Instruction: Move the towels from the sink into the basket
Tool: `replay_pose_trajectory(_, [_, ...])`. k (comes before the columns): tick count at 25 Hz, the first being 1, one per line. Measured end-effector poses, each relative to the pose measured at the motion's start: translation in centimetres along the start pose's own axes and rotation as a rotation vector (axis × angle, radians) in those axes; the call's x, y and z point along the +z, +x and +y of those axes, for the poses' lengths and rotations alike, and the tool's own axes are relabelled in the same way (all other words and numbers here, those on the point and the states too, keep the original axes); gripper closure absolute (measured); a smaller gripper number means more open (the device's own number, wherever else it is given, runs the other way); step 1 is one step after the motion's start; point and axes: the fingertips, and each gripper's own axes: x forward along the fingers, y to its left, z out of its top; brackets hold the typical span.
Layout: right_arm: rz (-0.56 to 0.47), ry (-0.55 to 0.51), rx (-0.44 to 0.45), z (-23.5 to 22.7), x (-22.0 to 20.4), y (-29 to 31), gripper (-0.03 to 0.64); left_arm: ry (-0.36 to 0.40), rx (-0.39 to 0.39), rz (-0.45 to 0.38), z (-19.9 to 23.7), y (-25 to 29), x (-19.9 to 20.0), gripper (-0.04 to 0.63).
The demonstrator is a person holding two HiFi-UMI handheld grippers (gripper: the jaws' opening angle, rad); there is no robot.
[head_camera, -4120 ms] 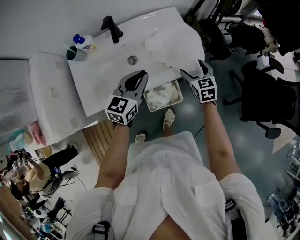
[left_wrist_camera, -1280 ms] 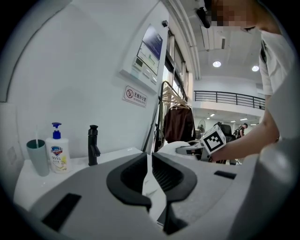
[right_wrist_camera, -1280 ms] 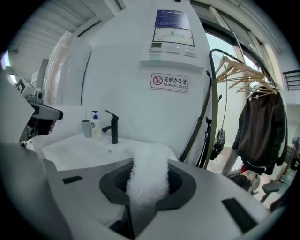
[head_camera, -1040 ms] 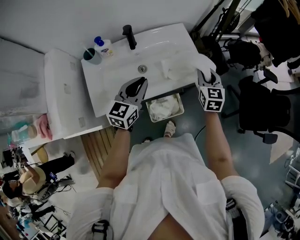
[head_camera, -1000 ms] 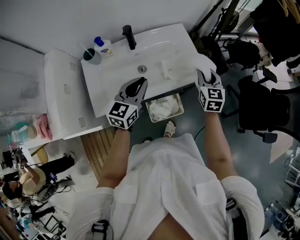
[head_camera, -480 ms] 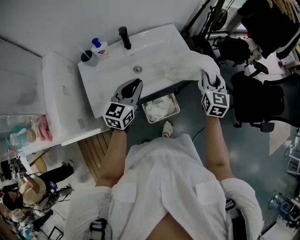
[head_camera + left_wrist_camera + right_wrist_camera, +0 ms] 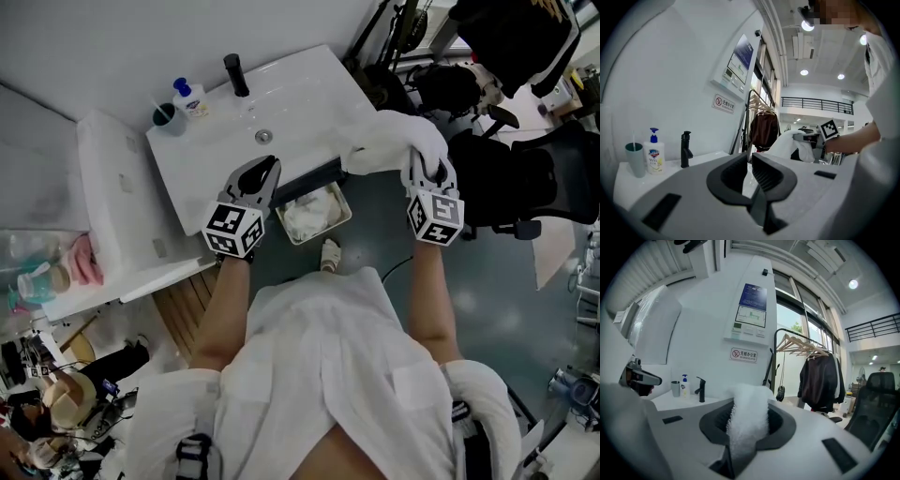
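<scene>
White sink (image 7: 211, 159) is filling the upper middle of the head view, and the basket (image 7: 346, 208) is standing on the floor just under its front edge, at 6 o'clock from the drain. One white cloth (image 7: 302, 216) is already lying inside it.

Right gripper (image 7: 424, 169) is clenching a fold of the white towel (image 7: 389, 141) at 3 o'clock from the sink. The fluffy cloth is filling the space between its jaws, and the free end is trailing back toward the sink corner. Left gripper (image 7: 255, 176) is hovering over the front rim at 6 o'clock, with its jaws almost together and nothing between them.

I am seeing these risks. The trailing end is probably dragging on the sink edge, so a quick pull may be tugging the fold out of the grip. The basket is lying at 9 o'clock from the right gripper, partly under the rim, so an early release may be dropping the towel on the floor or leaving it hanging over the basket wall.
</scene>
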Motion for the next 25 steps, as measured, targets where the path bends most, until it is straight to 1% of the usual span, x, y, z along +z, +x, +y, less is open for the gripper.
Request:
replay_pose_trajectory(5, [0.002, 0.013, -0.045, -0.7, -0.6, -4.0, 0.515, 0.009, -0.036, -0.004, -1.5, -0.5, 0.1, 0.557])
replay_pose_trajectory(12, [0.018, 0.023, -0.070, -0.4, -2.1, -7.9, 0.515, 0.025, -0.076, -0.008, -3.4, -1.4, 0.2, 0.557])
replay_pose_trajectory(20, [0.042, 0.030, -0.045, 1.8, -3.8, -10.4, 0.515, 0.032, -0.096, 0.004, -5.0, -3.1, -0.8, 0.557])
replay_pose_trajectory(25, [0.076, 0.034, -0.010, 3.6, -5.3, -10.9, 0.515, 0.033, -0.088, 0.013, -5.4, -4.6, -1.4, 0.557])
